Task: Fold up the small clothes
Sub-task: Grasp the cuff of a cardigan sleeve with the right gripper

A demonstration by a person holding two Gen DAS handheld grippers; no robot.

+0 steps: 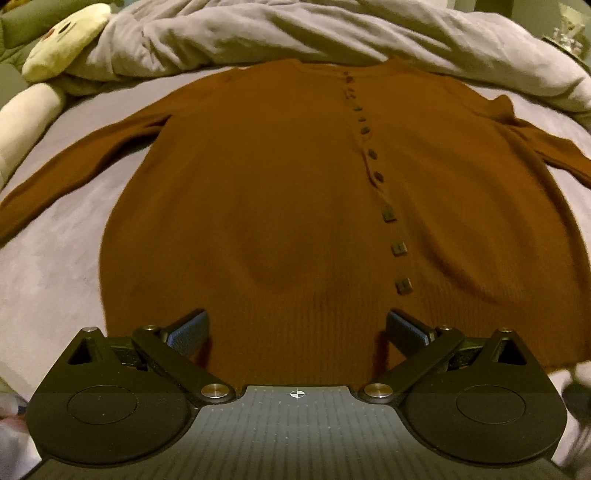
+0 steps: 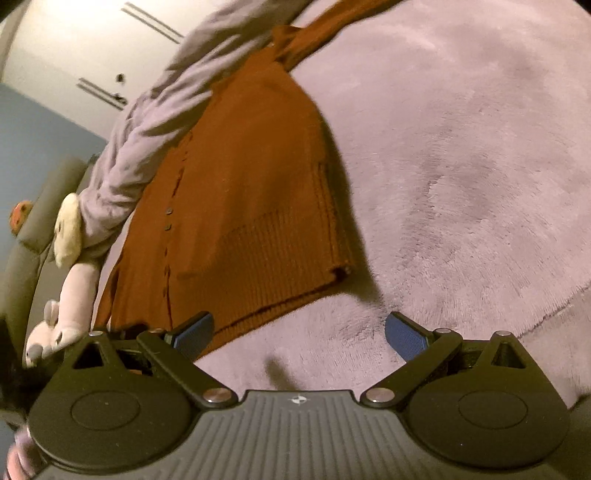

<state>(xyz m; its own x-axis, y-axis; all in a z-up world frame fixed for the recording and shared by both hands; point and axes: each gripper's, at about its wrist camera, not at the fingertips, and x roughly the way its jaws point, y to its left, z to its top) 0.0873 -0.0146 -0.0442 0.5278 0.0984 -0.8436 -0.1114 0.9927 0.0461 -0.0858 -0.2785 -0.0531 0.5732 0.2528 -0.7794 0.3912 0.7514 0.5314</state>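
Grippers both spread wide, nothing between the fingers of either. Left gripper [image 1: 297, 330]: blue-padded fingertips [image 1: 188, 332] hover over the ribbed hem of the cardigan [image 1: 258, 184]; whether they touch the knit cannot be told. Right gripper [image 2: 299, 334]: its left fingertip [image 2: 194, 334] sits over the hem edge near the garment's corner, its right one over bare blanket [image 2: 461, 166]; contact cannot be told.

Cardigan: rust-brown knit, lying flat and face up on the mauve plush blanket, hem toward the left camera, neckline away. Button row [image 1: 369, 147] runs from hem to collar, closed, slightly right of centre in the left wrist view. Both sleeves spread outward to the sides. In the right wrist view the hem corner is slightly lifted and throws a shadow on the blanket.

Beyond the neckline: bunched grey duvet [image 1: 295, 33], touching or just beside the collar. Far left of it, a cream plush toy [image 1: 62, 40] against the duvet. Right wrist view also shows the toy's pale limbs at left and, farthest back, a white door [image 2: 92, 44] beside a blue wall.
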